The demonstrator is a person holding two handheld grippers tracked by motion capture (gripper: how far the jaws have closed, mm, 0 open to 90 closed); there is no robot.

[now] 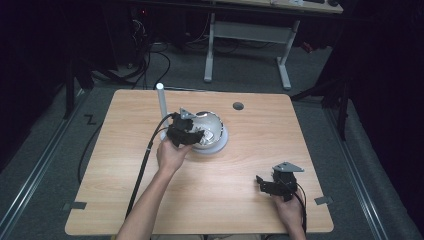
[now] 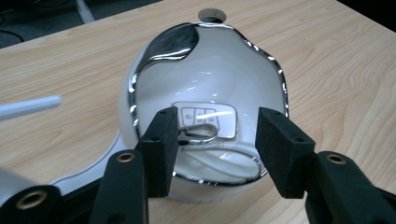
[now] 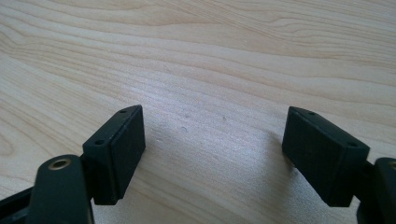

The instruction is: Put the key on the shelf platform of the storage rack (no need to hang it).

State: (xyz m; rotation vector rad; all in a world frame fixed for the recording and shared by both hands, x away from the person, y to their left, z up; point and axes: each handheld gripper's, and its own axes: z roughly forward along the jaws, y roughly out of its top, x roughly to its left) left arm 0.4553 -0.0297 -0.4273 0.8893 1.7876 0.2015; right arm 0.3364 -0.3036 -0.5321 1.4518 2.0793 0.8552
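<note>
Left tongs (image 2: 212, 140) are spread wide right at the white chrome-rimmed bowl (image 2: 205, 79), a key fob (image 2: 208, 119) inside it. Right tongs (image 3: 212, 154) hang spread too, well off from the bowl over bare worktop (image 3: 210, 56).

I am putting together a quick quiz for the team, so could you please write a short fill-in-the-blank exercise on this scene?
1. The left gripper is at the white ____ with the chrome rim.
2. The small item lying inside it, between the jaws, is a car ____.
3. The right gripper hangs ____ over bare table.
4. The table is made of light ____.

Missing words: bowl; key; open; wood
</note>
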